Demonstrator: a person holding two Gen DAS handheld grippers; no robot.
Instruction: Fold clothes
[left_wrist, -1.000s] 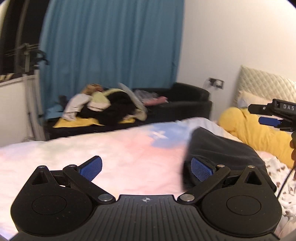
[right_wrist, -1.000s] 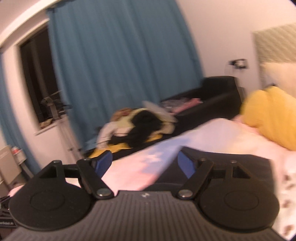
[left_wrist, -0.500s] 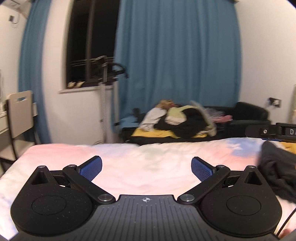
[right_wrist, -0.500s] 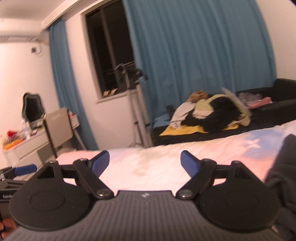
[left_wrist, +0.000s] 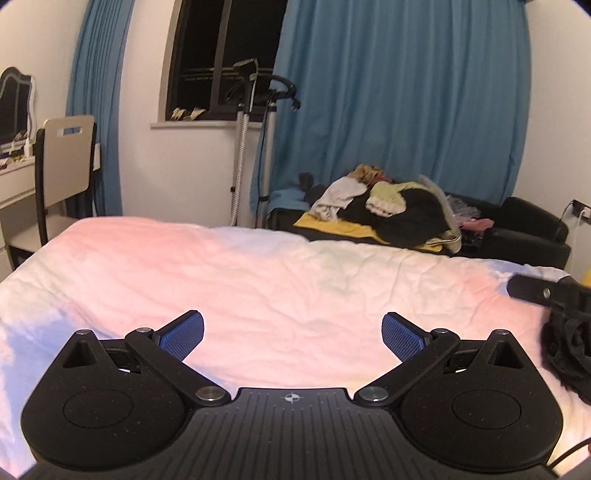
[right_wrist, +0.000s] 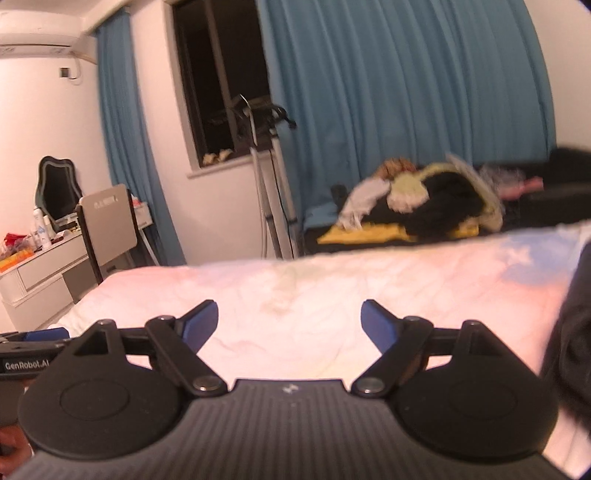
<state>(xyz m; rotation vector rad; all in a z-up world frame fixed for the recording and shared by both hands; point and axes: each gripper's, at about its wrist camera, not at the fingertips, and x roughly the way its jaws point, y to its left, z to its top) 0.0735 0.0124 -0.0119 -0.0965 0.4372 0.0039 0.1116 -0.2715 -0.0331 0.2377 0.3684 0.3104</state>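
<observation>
The left tool (left_wrist: 291, 334) is seen held over the bed (left_wrist: 258, 280), its blue pads (left_wrist: 181, 334) spread wide with only the pastel pink, white and blue duvet between them. The right tool (right_wrist: 290, 323) is likewise held above the bed with its jaws standing wide and nothing gripped; its picture is somewhat blurred.

A dark garment (left_wrist: 565, 347) is found at the right edge of the left wrist view, lying on the duvet well clear of the left tool's pads. In the right wrist view the same dark cloth (right_wrist: 572, 332) is seen at the right border, beside that tool's right arm but not between its pads.

A heap of unfolded clothes (left_wrist: 388, 206), white, pale yellow, black and mustard, is piled on a black sofa (left_wrist: 524, 229) beyond the far edge of the bed, in front of a blue curtain (left_wrist: 399, 103). A garment steamer stand (left_wrist: 247, 129) is placed below the dark window (left_wrist: 221, 55). A chair (left_wrist: 62, 162) and a white dressing table (right_wrist: 40, 273) with a mirror (right_wrist: 59, 188) are seen at the left.
</observation>
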